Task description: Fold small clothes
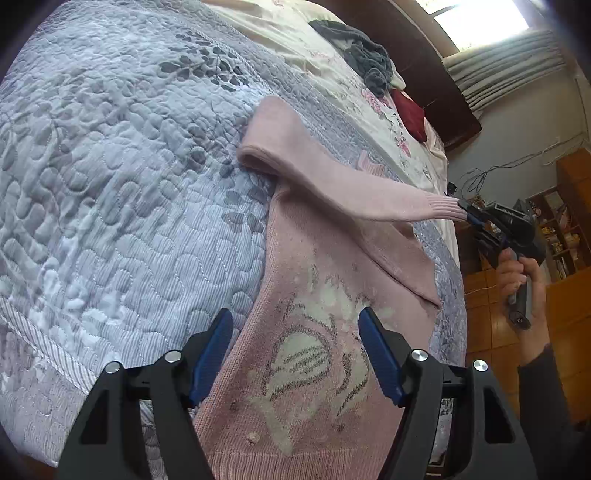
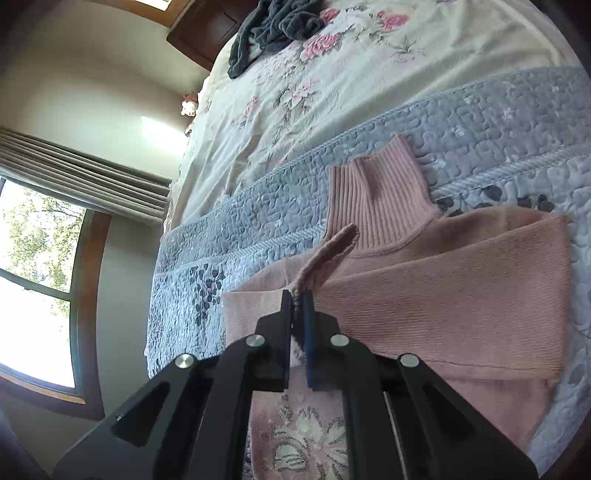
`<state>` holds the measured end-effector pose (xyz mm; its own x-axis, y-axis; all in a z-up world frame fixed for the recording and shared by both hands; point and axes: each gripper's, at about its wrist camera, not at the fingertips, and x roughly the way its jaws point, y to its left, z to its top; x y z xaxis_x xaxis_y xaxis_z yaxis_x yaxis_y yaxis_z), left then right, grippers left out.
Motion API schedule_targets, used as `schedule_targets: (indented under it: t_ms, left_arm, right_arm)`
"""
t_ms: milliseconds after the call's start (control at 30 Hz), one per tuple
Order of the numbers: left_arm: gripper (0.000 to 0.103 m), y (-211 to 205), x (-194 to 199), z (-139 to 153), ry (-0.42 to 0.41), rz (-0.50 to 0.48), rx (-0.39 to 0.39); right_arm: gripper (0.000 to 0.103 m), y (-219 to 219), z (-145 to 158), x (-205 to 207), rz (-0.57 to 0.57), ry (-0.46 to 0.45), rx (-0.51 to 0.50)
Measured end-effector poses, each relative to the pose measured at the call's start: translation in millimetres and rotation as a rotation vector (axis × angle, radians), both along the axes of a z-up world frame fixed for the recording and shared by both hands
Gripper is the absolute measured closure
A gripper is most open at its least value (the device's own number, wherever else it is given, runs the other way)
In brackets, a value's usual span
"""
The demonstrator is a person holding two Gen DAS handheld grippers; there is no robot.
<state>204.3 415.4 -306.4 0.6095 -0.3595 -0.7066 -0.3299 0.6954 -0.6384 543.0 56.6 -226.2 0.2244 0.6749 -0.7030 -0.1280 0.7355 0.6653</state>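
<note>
One pink knit sweater (image 1: 314, 295) with a ribbed turtleneck and a pale flower motif lies flat on the grey-blue quilted bedspread (image 1: 110, 184), near its edge. The right gripper (image 2: 296, 301) is pinched on one ribbed sleeve cuff (image 1: 443, 208), lifting that sleeve across the body. The left gripper (image 1: 295, 350) hovers wide over the motif, holding nothing. One dark grey garment (image 2: 273, 26) lies far up the bed.

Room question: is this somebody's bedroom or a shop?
Most likely a bedroom in a home. A pink sweater lies on a bed with a quilted blue-grey cover and a floral sheet, beside a dark wooden headboard and a curtained window.
</note>
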Motion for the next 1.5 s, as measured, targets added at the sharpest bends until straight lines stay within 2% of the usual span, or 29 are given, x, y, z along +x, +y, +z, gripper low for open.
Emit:
schedule_targets:
  t_ms: [67,167,233,333,467,767,933,1100,1233,1333,1367,1433,1467,1500]
  left_arm:
    - [0.032,5,2,3,-0.005,0.007,-0.001]
    - [0.032,9,11,10,-0.02,0.006,0.004]
    - [0.032,13,19,15,-0.033,0.002,-0.003]
    - [0.032,20,40,19,-0.051,0.005,-0.057]
    - [0.032,18,75,24,-0.063,-0.031,-0.065]
    - [0.032,11,156,13,-0.039,-0.103,-0.116]
    - [0.032,5,186,3,-0.001,-0.141,-0.09]
    - [0.032,15,211,-3,0.016,-0.137,-0.117]
    - [0.032,26,226,9,-0.022,-0.125,-0.122]
    - [0.031,31,239,-2,0.02,-0.128,-0.139]
    - [0.031,32,242,-6,0.033,-0.121,-0.147]
    - [0.031,33,247,-14,0.026,-0.131,-0.229]
    - [0.031,31,249,-17,0.018,-0.147,-0.263]
    - [0.031,28,252,-19,0.015,-0.16,-0.263]
  right_arm:
    - [0.099,-27,7,2,-0.034,-0.019,-0.029]
    - [0.099,-64,-1,5,-0.084,-0.012,-0.06]
    - [0.099,-84,-13,5,-0.114,0.004,-0.077]
    - [0.099,-110,-34,5,-0.143,0.034,-0.106]
    - [0.099,-129,-60,2,-0.162,0.073,-0.125]
    - [0.099,-152,-94,-2,-0.201,0.124,-0.127]
    - [0.099,-157,-109,-3,-0.216,0.145,-0.144]
    - [0.099,-162,-122,-5,-0.229,0.176,-0.186]
    - [0.099,-167,-111,-10,-0.234,0.159,-0.161]
    - [0.099,-162,-113,-12,-0.196,0.156,-0.194]
    - [0.096,-161,-115,-12,-0.19,0.157,-0.205]
    - [0.094,-163,-111,-11,-0.204,0.143,-0.208]
    - [0.094,-163,-102,-12,-0.215,0.106,-0.213]
    - [0.094,-163,-93,-13,-0.215,0.065,-0.219]
